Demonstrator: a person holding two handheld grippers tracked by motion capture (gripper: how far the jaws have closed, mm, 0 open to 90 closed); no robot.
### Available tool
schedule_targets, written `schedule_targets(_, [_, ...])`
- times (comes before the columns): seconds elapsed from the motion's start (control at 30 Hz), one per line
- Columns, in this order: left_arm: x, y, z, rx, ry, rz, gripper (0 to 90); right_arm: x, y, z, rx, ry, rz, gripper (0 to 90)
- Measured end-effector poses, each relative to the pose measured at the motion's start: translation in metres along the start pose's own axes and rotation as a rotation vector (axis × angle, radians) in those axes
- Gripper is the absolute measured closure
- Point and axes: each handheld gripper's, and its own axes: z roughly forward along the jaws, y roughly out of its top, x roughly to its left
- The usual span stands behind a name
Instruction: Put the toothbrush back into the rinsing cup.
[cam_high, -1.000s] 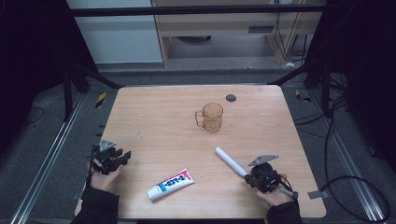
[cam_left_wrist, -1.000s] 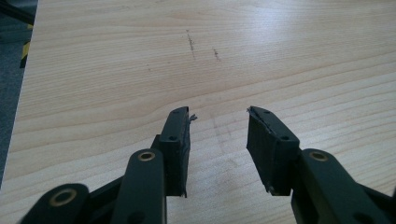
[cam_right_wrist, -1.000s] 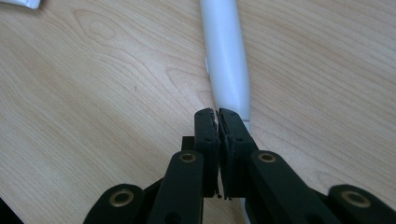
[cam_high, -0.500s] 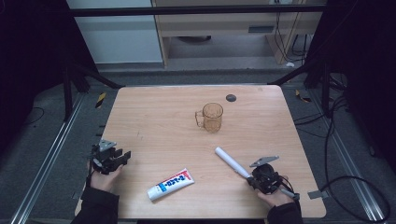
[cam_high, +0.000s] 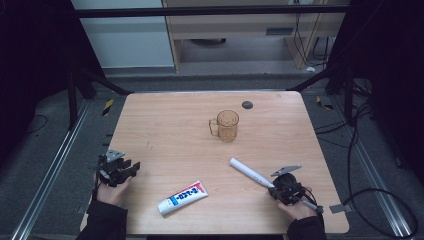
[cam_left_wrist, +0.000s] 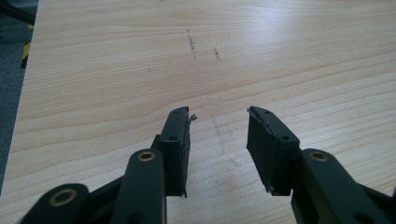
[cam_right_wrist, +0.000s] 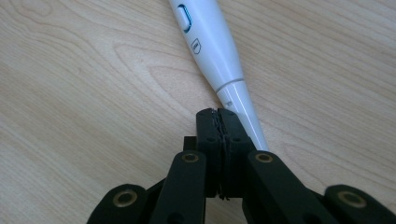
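A: Where is the right gripper (cam_high: 280, 190) sitting?

B: It is resting near the table's (cam_high: 165, 125) front right corner, held by the person's right hand (cam_high: 296, 207). In the right gripper view its jaws are pressing flat against each other with nothing between them.

A: And the white toothbrush handle (cam_high: 249, 172)?

B: It is lying flat on the table, running diagonally from the right gripper toward the middle. In the right gripper view the handle (cam_right_wrist: 212, 46) is passing just beside the closed jaws on their right; its narrow end is slipping behind the jaw, so I cannot tell whether they are touching.

A: What is the left gripper (cam_high: 131, 169) doing?

B: It is sitting at the front left edge, in the left hand (cam_high: 111, 189). In the left gripper view its jaws are standing apart over bare wood.

A: Anything else lying around?

B: A toothpaste tube (cam_high: 183, 197) is lying near the front edge between the two grippers, well apart from both. An amber mug (cam_high: 227, 125) is standing upright toward the far middle, handle pointing left, and a small dark disc (cam_high: 247, 105) is sitting near the far edge behind it.
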Motion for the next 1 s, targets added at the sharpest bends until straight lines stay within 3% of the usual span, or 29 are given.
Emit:
schedule_targets(0.17, [0.000,0.000,0.000,0.002,0.000,0.000,58.5,-0.002,0.000,-0.001,-0.006,0.003,0.004,87.7])
schedule_targets(0.6, [0.000,0.000,0.001,0.004,0.003,0.002,58.6,0.005,0.026,-0.007,-0.130,0.001,0.018,87.1])
schedule_targets(1.0, [0.001,0.000,0.001,0.006,0.003,0.000,58.7,0.027,0.072,0.019,-0.201,-0.013,0.054,87.5])
